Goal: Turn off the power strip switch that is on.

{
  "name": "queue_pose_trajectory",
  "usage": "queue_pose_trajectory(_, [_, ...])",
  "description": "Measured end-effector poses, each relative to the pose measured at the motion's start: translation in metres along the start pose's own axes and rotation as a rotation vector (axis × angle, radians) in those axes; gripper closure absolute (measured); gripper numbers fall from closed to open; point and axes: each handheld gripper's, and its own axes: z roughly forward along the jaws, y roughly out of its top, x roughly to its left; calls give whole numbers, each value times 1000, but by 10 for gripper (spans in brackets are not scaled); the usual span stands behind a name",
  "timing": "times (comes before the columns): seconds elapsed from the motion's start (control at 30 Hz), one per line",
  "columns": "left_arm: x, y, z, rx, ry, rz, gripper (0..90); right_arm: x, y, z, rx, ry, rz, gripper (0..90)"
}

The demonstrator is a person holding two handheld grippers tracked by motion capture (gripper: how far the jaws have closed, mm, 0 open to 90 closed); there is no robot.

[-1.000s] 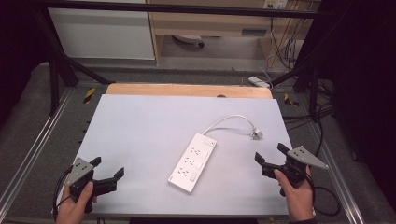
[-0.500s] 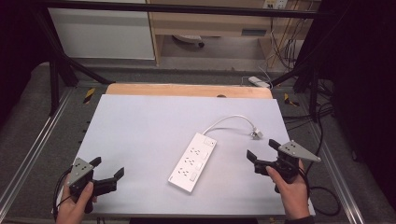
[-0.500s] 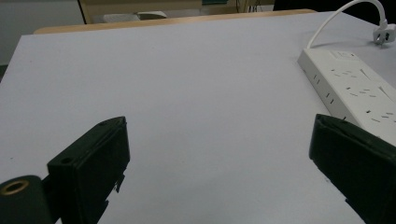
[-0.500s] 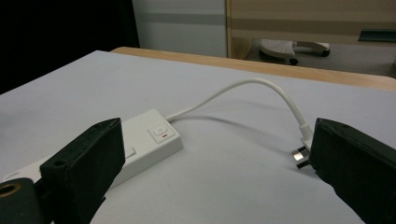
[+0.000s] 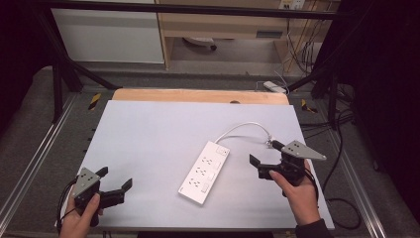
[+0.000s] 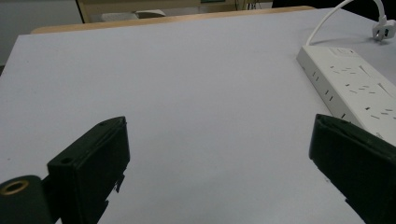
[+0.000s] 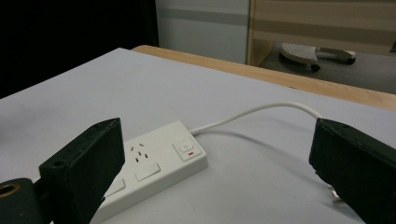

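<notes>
Here we see a white power strip (image 5: pixel 204 172) lying slantwise on the pale tabletop (image 5: pixel 148 134), right of the middle, its white cord (image 5: pixel 245 126) curving off toward the plug (image 5: pixel 270 143) near the right edge. From above, the right tongs (image 5: pixel 265 159) hover just beside the strip's far end, released and grasping nothing; the left tongs (image 5: pixel 115 182) sit well apart from it at the near left corner, likewise spread wide and empty. The right gripper view gives us what the high view cannot: the strip's rocker switch (image 7: pixel 186 149) with a red mark, at the end where the cord leaves. The left gripper view shows us the strip's socket holes (image 6: pixel 357 88) along its length, beyond the right-hand jaw, and bare tabletop between the jaws.
</notes>
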Motion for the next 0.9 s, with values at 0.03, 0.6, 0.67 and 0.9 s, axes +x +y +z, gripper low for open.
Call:
queue_pose_trajectory(0.03, [0,0,0,0,0,0,50,2,2,1,-1,2,-5,38])
queue_pose_trajectory(0.6, [0,0,0,1,-3,8,50,21,17,18,10,69,-33,48])
queue_pose_trajectory(0.67, [0,1,-1,1,0,13,50,23,18,20,15,76,-35,48])
queue_pose_trajectory(0.9, [-1,1,0,6,-7,10,50,32,21,27,34,101,-54,45])
